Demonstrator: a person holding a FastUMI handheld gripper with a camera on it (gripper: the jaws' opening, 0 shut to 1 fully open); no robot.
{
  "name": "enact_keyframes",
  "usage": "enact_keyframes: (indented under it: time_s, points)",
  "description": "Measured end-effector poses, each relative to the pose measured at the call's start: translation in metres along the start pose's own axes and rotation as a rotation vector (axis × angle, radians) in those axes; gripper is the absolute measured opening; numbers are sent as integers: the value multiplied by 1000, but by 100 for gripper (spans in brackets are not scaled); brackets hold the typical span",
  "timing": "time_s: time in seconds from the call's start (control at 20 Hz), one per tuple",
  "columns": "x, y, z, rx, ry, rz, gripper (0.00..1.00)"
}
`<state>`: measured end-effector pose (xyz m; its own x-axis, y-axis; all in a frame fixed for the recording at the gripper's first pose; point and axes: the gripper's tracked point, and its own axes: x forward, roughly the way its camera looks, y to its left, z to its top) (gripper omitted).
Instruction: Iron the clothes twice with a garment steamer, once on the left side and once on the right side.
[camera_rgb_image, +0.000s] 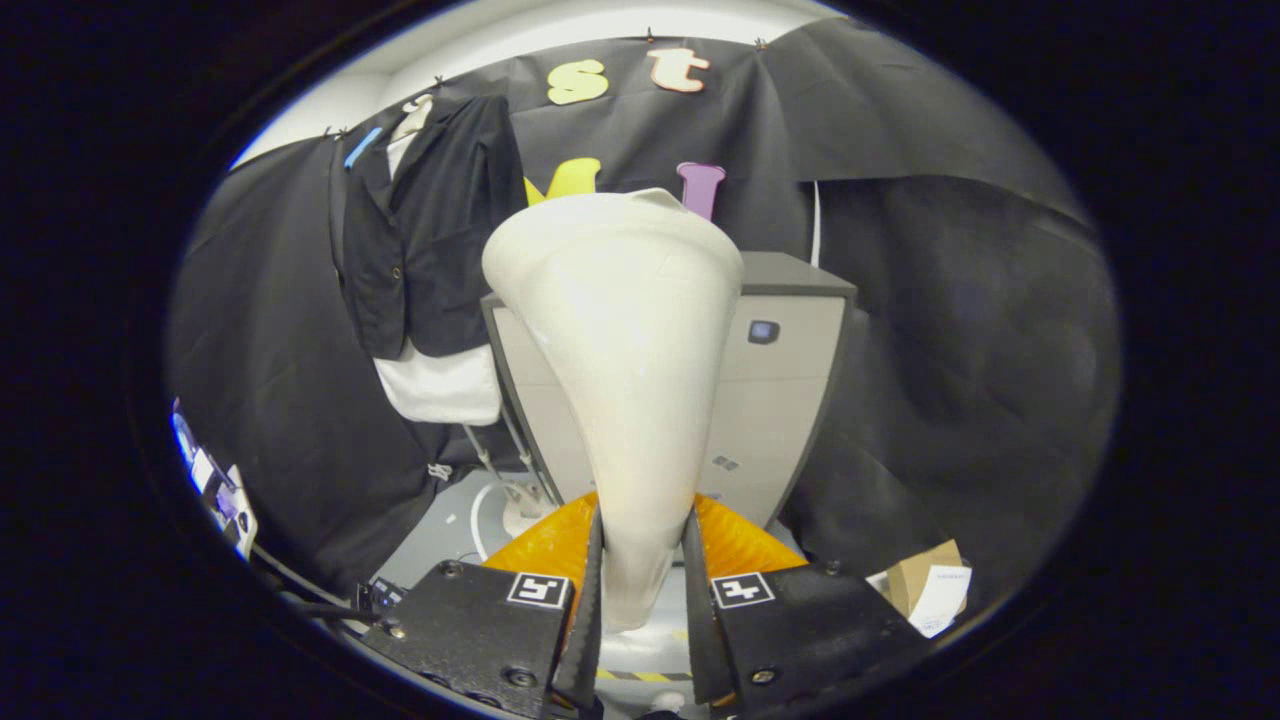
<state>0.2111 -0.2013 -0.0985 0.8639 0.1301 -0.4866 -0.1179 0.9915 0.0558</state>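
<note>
You have the garment steamer (625, 370) clamped in the gripper (643, 580): both fingers (585, 610) press on its narrow handle end, and the wide cream head flares upward, away from you. So the pick-up looks done and the step in hand is, by my reading, the carry toward the clothes, with neither pass begun yet.

The clothes hang on the booth wall, up and to the left beyond the steamer head: a black jacket (440, 230) over a white shirt (440, 385) whose hem shows below it. The steamer head is well apart from them, standing in front of a grey cabinet (790, 400).

Your next move calls for swinging the head left and raising it until its face meets the jacket's left side, then drawing it along the fabric, and doing the same on the right side. Keep the squeeze firm, since the handle tapers and could slide between the pads if you tilt it hard.

As for containers, the cabinet is closed and you cannot tell what it holds. A small cardboard box (915, 580) sits low on the right beyond the right finger, with a white paper (945, 600) leaning against it; its contents are hidden
</note>
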Motion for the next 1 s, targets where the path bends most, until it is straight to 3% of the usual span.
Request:
enact_keyframes:
  time_s: [1.0]
  points:
    - [-27, -33, -42, 10, 16, -10, 39]
